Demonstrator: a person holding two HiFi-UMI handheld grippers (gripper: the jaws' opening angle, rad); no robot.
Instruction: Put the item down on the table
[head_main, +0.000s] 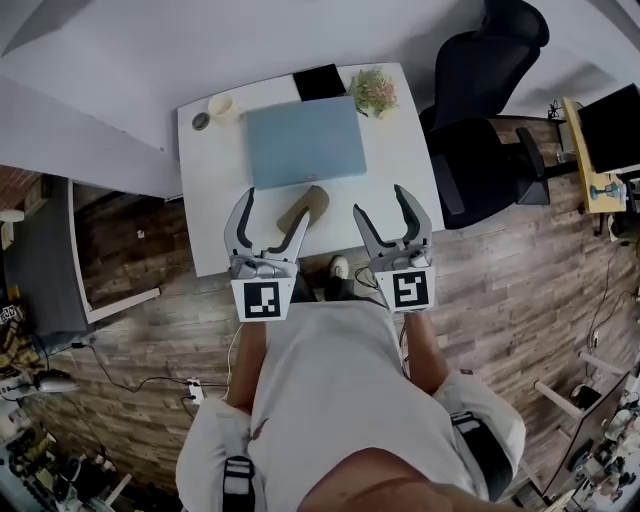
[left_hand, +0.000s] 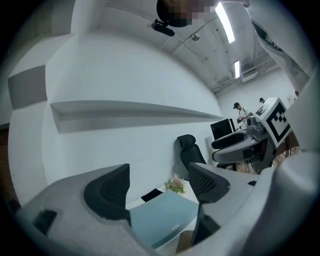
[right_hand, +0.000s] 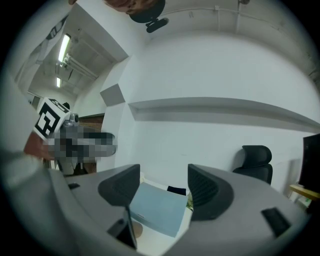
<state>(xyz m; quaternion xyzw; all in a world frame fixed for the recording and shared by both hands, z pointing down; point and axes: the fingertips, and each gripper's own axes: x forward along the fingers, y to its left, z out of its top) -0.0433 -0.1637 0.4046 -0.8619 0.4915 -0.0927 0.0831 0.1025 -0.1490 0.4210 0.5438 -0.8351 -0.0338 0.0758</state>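
A tan oblong item (head_main: 305, 208) lies on the white table (head_main: 400, 150) near its front edge, just in front of a blue-grey mat (head_main: 303, 141). My left gripper (head_main: 277, 205) hovers open and empty above the table's front, and its right finger overlaps the tan item in the head view. My right gripper (head_main: 381, 203) is open and empty beside it, to the right. In the left gripper view the mat (left_hand: 162, 217) and the tan item (left_hand: 184, 242) show low between the jaws. The right gripper view shows the mat (right_hand: 157, 210) and the tan item (right_hand: 135, 230).
At the back of the table stand a cup (head_main: 222, 105), a small dark disc (head_main: 201, 121), a black flat item (head_main: 320, 82) and a small plant (head_main: 373, 90). A black office chair (head_main: 480, 110) stands right of the table. The floor is wood with cables (head_main: 120, 375).
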